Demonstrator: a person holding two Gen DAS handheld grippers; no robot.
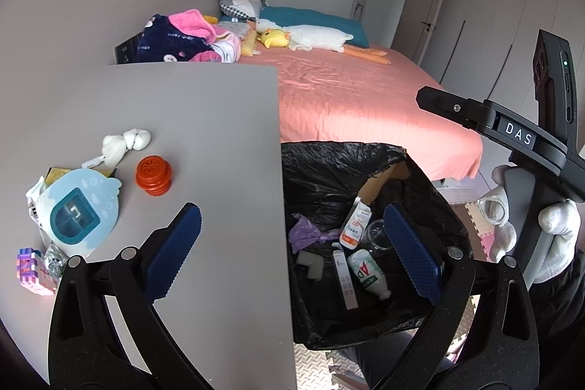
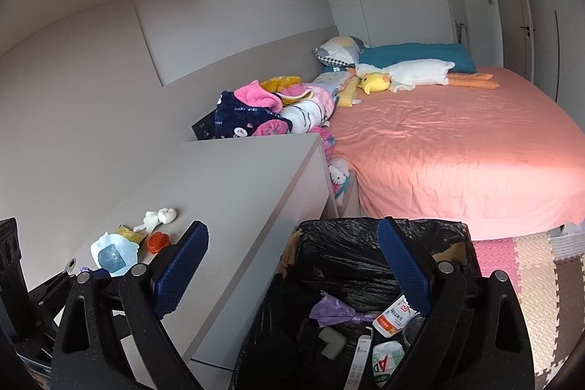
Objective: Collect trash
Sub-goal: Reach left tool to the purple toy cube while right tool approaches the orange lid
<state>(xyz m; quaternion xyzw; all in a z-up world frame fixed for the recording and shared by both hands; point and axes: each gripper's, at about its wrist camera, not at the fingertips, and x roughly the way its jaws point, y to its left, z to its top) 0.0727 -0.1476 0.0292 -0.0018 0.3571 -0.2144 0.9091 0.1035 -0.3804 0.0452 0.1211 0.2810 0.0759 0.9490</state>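
The cardboard bin lined with a black plastic bag (image 1: 329, 170) stands against the grey desk (image 1: 204, 134) edge, holding white bottles, a purple bag and a clear cup. Left gripper (image 1: 292, 247) and right gripper (image 2: 292, 275) hover over the bin's desk-side rim, fingers released and empty. On the desk, well apart from the bin, lie a crumpled white tissue (image 1: 126, 143) and an orange ridged cap (image 1: 154, 175).
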